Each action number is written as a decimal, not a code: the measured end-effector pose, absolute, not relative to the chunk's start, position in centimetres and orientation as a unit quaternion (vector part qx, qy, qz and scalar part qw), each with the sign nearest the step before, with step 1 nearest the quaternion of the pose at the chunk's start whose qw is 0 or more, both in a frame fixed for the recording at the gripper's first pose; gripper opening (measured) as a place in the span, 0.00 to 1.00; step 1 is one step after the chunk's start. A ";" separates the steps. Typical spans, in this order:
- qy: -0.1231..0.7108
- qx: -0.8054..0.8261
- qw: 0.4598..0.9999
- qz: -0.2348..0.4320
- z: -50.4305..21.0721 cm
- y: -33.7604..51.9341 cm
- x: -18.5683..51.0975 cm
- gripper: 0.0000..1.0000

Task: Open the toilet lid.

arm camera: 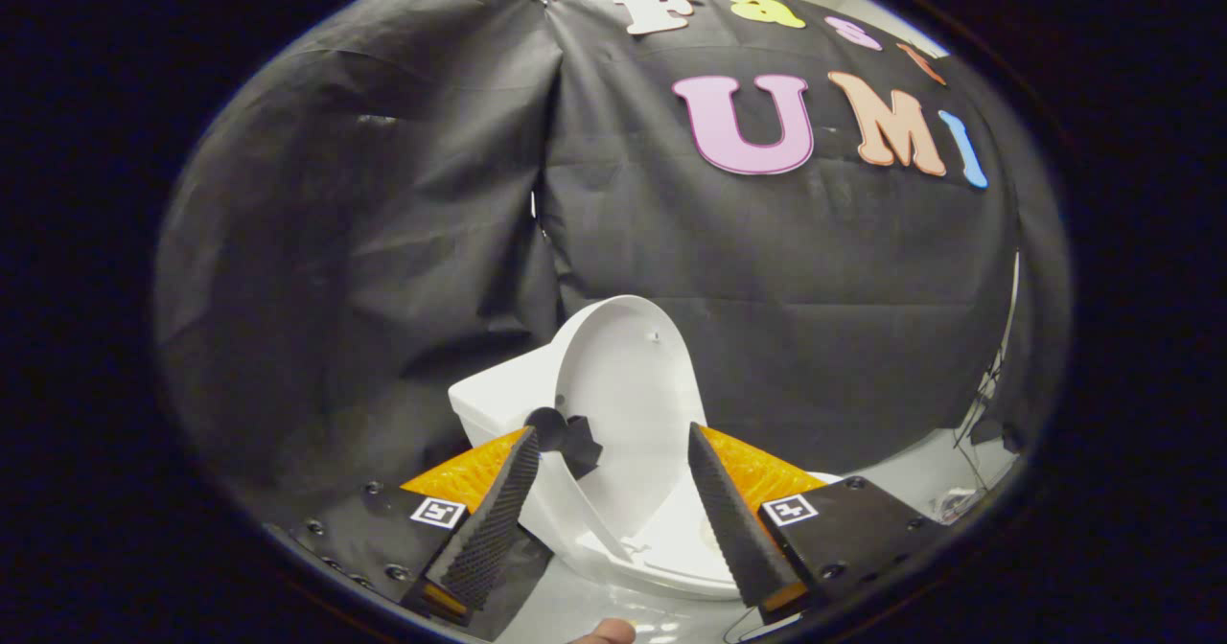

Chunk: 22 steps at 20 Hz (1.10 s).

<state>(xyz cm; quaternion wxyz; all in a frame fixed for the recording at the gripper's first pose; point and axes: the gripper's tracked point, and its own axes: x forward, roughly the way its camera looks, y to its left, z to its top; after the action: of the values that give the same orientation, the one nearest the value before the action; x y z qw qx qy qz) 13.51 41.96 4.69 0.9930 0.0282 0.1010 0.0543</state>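
Hovering with gripper (613, 519) fingers spread wide, gripping nothing; lid (623, 404) standing raised, seemingly resting back against the tank (494, 400). Risking dropping shut if nudged forward.

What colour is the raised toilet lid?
White, seen in the gripper view: the toilet lid stands raised beyond the open gripper.
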 end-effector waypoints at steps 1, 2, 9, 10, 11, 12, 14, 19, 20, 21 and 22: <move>0.102 0.026 0.993 0.054 4.6 41.4 12.8 0.96; 0.101 0.022 0.993 0.059 4.4 41.1 12.3 0.97; 0.092 0.009 0.993 0.073 4.5 37.8 8.4 0.97; 0.085 0.018 0.994 0.072 4.7 37.3 7.9 0.97; 0.078 0.024 0.994 0.079 5.0 37.3 7.3 0.97; 0.076 0.020 0.994 0.080 4.8 37.0 6.7 0.97; 0.084 0.011 0.994 0.070 4.4 35.4 5.4 0.97; 0.087 0.012 0.995 0.054 4.9 31.5 3.1 0.97; 0.088 0.011 0.995 0.049 4.9 30.8 2.8 0.97; 0.089 0.007 0.995 0.047 4.9 30.3 2.4 0.97; 0.086 0.001 0.995 0.048 5.2 29.8 2.0 0.97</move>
<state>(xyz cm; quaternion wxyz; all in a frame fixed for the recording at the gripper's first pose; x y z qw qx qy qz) 2.03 29.78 5.22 0.9951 0.0005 0.0863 0.0484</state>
